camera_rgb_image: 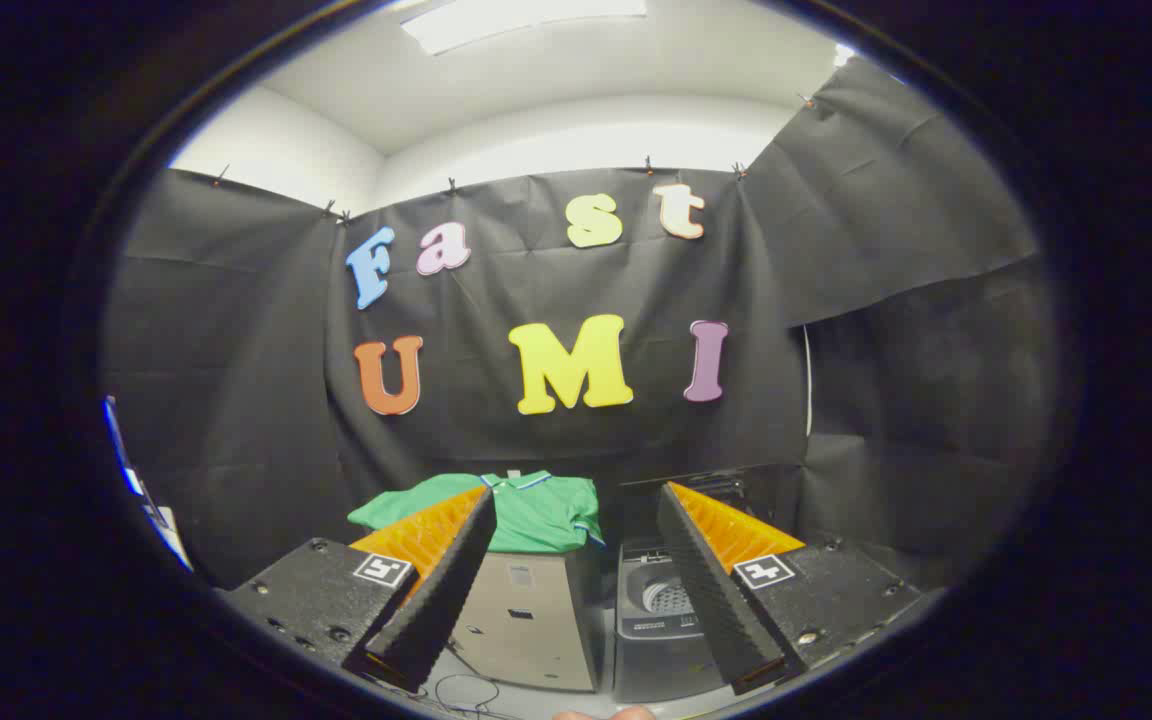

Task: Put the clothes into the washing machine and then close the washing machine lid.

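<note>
Your gripper [576,545] is spread wide, holding nothing. Beyond the fingers, a green shirt [526,510] lies flat on top of a pale cabinet [526,620]. Just beside the cabinet stands the washing machine [661,620], lid up, drum visible. Cables [466,690] trail on the floor.

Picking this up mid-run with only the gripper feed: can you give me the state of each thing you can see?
gripper: fingers open, holding nothing, well short of the clothes.
green shirt: lying on top of the beige cabinet, beyond the fingers, not yet picked up.
washing machine: beside the cabinet, lid up, drum visible; I cannot see any clothes inside.
</note>
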